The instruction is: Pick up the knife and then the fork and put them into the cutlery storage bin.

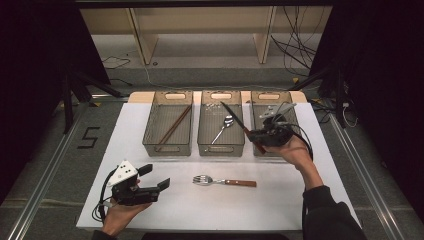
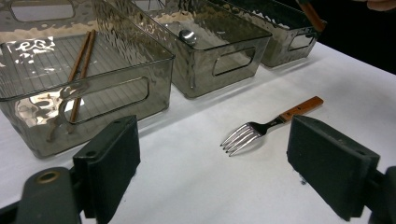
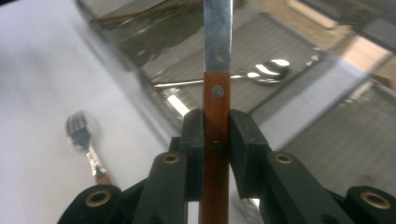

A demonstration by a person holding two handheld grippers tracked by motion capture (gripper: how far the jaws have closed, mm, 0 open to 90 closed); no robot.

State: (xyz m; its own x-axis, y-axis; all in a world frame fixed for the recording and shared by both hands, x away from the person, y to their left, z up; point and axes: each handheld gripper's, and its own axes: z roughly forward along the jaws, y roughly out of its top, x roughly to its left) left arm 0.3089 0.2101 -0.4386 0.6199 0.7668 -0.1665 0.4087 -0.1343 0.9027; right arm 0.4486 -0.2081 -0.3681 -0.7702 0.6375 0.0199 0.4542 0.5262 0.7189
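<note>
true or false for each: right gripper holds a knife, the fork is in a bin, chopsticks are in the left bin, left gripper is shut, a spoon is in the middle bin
1. The right gripper holds a knife. True: it is shut on the wooden handle.
2. The fork is in a bin. False: it lies on the white table, in front of the bins.
3. The chopsticks are in the left bin. True.
4. The left gripper is shut. False: it is open, with nothing between its jaws.
5. A spoon lies in the middle bin. True.
</note>
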